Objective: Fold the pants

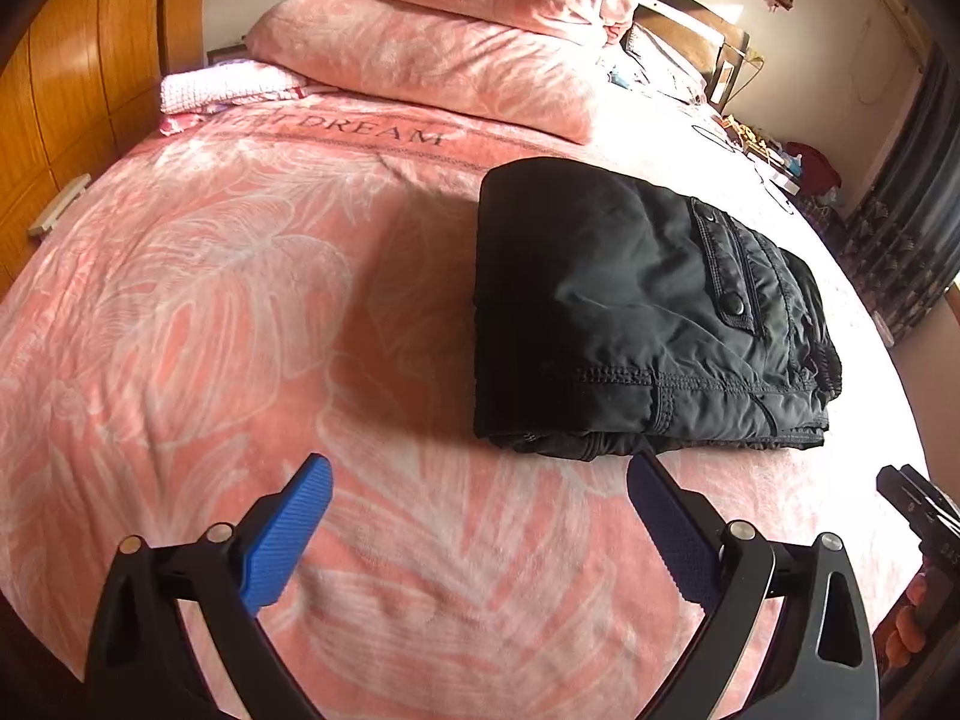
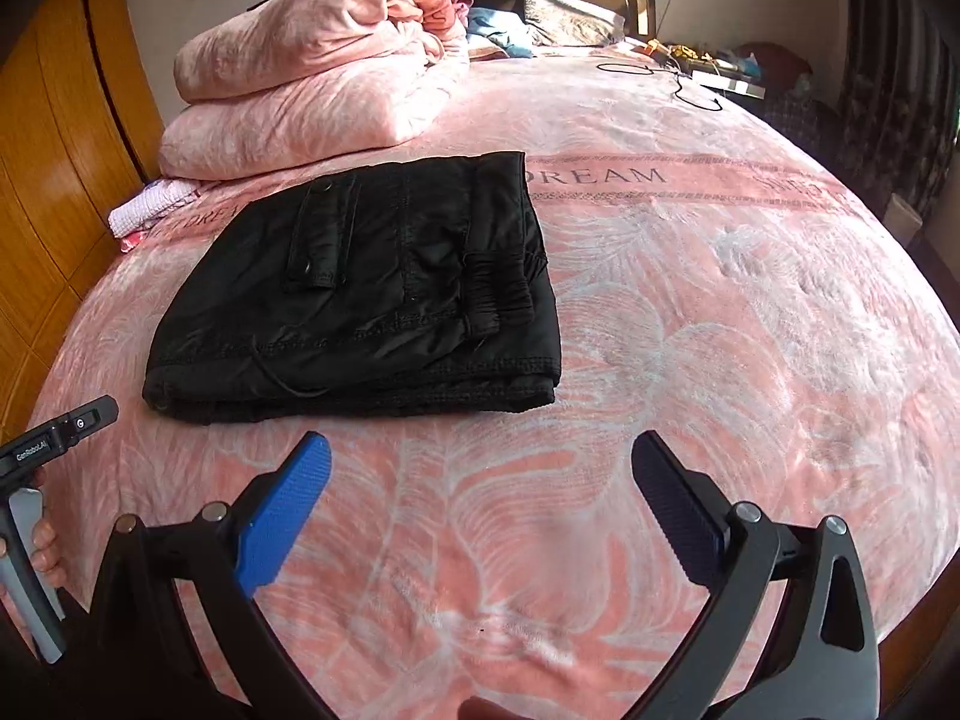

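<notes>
Black pants (image 1: pixel 636 312) lie folded into a thick rectangle on the pink bedspread (image 1: pixel 240 312), a buttoned pocket flap facing up. My left gripper (image 1: pixel 480 480) hovers open in front of the pile's near edge, blue pads wide apart and holding nothing. In the right wrist view the same pants (image 2: pixel 366 294) lie ahead and to the left. My right gripper (image 2: pixel 480 456) is open over bare bedspread (image 2: pixel 690 360), clear of the cloth. Each view catches the other hand-held gripper at its edge: the right one (image 1: pixel 918 510), the left one (image 2: pixel 54 444).
A folded pink duvet (image 2: pixel 312 84) is stacked at the head of the bed, with a small white and pink cloth (image 2: pixel 150 210) beside it. A wooden wardrobe (image 1: pixel 60 96) lines the left side. Cables and small items (image 2: pixel 690 72) lie at the far right corner.
</notes>
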Motion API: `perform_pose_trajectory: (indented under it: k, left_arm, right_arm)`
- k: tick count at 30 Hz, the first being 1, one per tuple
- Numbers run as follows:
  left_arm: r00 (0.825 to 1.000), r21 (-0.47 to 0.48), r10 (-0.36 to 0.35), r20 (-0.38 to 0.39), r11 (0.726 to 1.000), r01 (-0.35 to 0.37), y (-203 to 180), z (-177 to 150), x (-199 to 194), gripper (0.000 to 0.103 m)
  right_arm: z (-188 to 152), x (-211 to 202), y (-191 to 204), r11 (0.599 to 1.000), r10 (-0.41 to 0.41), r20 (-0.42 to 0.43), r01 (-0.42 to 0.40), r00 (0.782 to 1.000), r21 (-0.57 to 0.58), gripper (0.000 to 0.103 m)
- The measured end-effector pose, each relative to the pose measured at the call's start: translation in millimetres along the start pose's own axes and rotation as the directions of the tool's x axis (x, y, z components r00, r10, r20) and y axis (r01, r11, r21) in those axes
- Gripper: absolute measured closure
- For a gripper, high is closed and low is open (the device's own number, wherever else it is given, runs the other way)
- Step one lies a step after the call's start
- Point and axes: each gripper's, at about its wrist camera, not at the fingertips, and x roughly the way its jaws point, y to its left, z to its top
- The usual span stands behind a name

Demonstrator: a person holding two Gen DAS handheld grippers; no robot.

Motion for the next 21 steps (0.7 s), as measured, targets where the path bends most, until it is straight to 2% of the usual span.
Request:
perform_pose_trajectory:
  k: [3,5,9,12,21]
  left_arm:
    - [0.999,0.023,0.050,0.021,0.998,-0.051,0.4,1.1,-8.7,0.004]
    - [0.997,0.025,0.064,0.037,0.998,-0.065,0.3,1.2,-17.6,0.004]
    - [0.995,0.047,0.083,0.062,0.995,-0.086,-6.1,2.5,-31.4,0.004]
    - [0.991,0.079,0.110,0.081,0.990,-0.116,-12.8,1.6,-39.4,0.004]
    - [0.988,0.150,0.112,0.107,0.980,-0.128,-33.5,1.3,-49.3,0.004]
  right_arm:
    - [0.8,-12.8,2.2,1.000,-0.002,0.018,0.001,1.000,0.014,0.003]
    - [0.7,-22.2,3.8,1.000,0.001,0.032,-0.001,0.999,0.005,0.003]
    - [-0.3,-35.3,13.2,0.998,-0.042,0.054,0.044,0.998,-0.037,0.003]
    - [-0.5,-39.6,15.9,0.998,-0.035,0.052,0.037,0.998,-0.043,0.003]
    - [-0.9,-45.8,14.0,1.000,-0.023,0.052,0.024,0.998,-0.021,0.003]
